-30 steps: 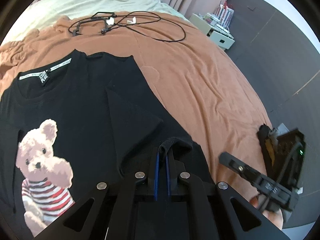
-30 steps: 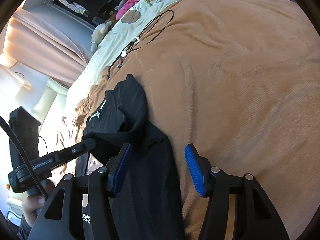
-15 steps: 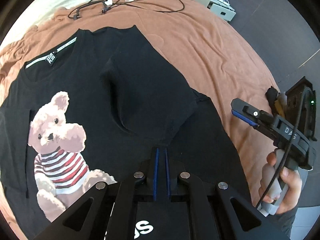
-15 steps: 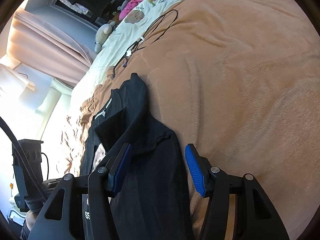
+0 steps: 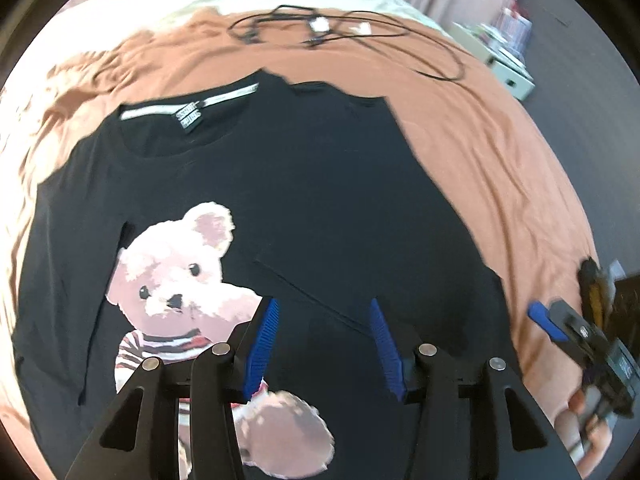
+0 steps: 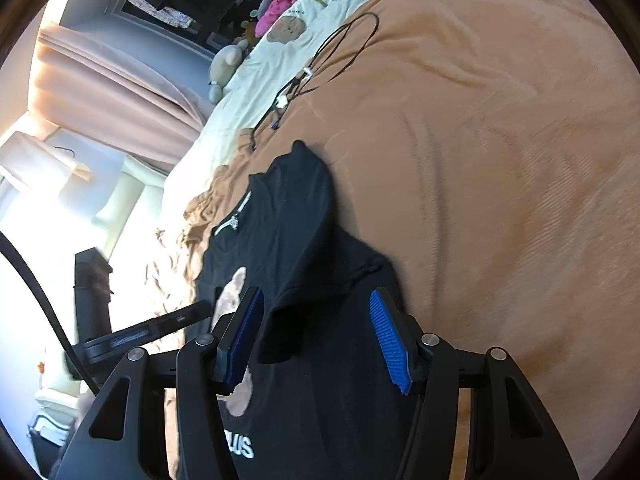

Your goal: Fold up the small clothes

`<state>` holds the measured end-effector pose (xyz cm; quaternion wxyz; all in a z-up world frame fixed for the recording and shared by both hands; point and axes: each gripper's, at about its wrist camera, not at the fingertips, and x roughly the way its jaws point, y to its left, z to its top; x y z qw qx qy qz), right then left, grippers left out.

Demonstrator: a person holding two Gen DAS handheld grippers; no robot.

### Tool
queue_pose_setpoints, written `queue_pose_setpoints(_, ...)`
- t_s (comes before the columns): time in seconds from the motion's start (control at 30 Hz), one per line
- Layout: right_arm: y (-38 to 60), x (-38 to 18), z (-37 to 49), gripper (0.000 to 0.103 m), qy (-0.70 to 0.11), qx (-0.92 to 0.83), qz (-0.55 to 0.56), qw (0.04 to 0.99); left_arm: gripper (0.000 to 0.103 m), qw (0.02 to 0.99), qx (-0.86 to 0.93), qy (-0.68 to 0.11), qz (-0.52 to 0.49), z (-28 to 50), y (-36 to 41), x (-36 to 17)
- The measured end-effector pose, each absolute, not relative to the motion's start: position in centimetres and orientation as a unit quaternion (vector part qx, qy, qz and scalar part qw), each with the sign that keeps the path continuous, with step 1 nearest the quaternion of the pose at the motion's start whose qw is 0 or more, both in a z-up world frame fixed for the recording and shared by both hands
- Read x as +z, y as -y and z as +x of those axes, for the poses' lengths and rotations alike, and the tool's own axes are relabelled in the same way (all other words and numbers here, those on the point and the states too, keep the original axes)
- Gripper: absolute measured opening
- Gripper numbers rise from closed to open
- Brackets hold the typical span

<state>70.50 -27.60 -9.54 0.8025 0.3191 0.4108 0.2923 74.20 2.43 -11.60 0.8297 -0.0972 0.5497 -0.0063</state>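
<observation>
Black T-shirt [image 5: 320,184]: flat on the bed's orange blanket [image 5: 500,152], bear print up, one sleeve [image 5: 360,280] folded inward over the chest. Left claw [image 5: 323,344]: apart, empty, above that sleeve. Right claw [image 6: 316,340]: apart, empty, over the shirt's edge. Remaining: other sleeve, body folds.
</observation>
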Motion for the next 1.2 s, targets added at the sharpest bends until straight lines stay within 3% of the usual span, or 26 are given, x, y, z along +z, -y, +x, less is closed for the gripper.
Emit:
queue_pose_setpoints(0.4, 25.6, -13.6, 73.7, 0.054, -0.460, 0.310, 0.381, 0.740, 0.050, 0.827, 0.021, -0.549, -0.118, 76.4, -5.8, -16.2)
queue_pose_setpoints(0.5, 25.8, -14.1, 74.4, 0.070, -0.456, 0.305, 0.392, 0.739, 0.050, 0.827, 0.020, -0.548, -0.121, 76.9, -6.3, -16.9)
queue_pose_setpoints(0.67, 26.1, -14.5, 75.7, 0.071, -0.448, 0.291, 0.409, 0.740, 0.049, 0.833, 0.008, -0.543, -0.112, 77.1, -6.4, -17.0)
queue_pose_setpoints(0.73, 25.9, -14.5, 76.2, 0.071, -0.449, 0.286, 0.407, 0.743, 0.044, 0.834, 0.002, -0.542, -0.101, 77.2, -6.2, -17.0)
queue_pose_setpoints(0.9, 25.2, -14.4, 77.4, 0.071, -0.447, 0.276, 0.404, 0.749, 0.014, 0.833, -0.027, -0.547, -0.081, 77.7, -5.5, -17.1)
queue_pose_setpoints(1.0, 24.8, -14.2, 77.8, 0.071, -0.441, 0.275, 0.408, 0.751, 0.008, 0.834, -0.030, -0.546, -0.069, 78.0, -5.1, -17.1)
queue_pose_setpoints(1.2, 27.7, -13.6, 76.9, 0.070, -0.386, 0.251, 0.442, 0.770, 0.007, 0.838, -0.029, -0.543, -0.049, 78.1, -4.5, -16.7)
